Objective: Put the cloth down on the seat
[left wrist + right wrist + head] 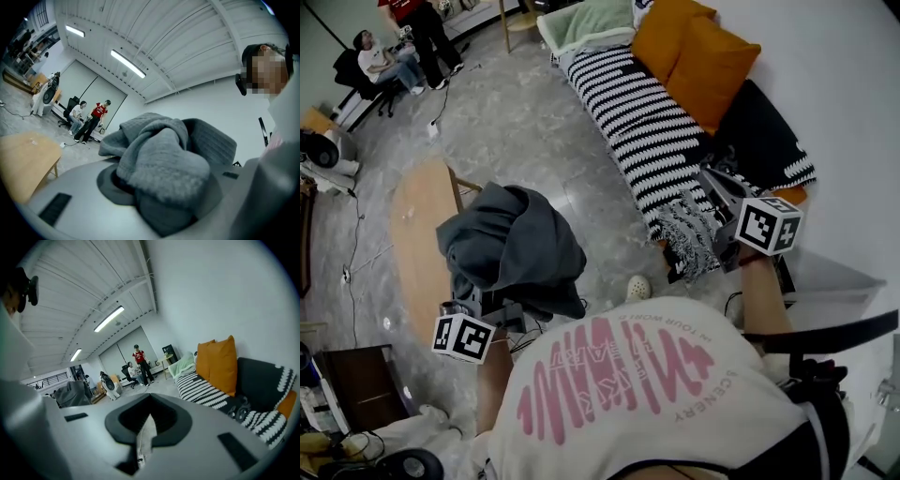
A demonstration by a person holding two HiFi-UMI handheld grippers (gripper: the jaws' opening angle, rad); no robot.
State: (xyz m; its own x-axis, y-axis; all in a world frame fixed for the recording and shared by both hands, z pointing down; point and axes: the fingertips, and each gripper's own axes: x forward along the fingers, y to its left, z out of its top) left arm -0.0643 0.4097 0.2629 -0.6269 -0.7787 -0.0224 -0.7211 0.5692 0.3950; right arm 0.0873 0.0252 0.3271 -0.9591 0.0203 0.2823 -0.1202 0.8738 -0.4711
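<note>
In the head view the grey cloth point(511, 246) is heaped over the left gripper point(487, 305). Its jaws are hidden there, and mainly the marker cube point(462, 337) shows. In the left gripper view the folds bury the line where the jaws close on the cloth. The cloth also hides part of the wooden table point(417, 234). Between the jaws of the right gripper point(145, 425) only a thin pale strip of the patterned cloth point(143, 439) is seen in its own view; the rest hangs out of frame. The striped blanket point(637, 112) covers the sofa seat. The standing person point(422, 23) is cut off by the top edge.
</note>
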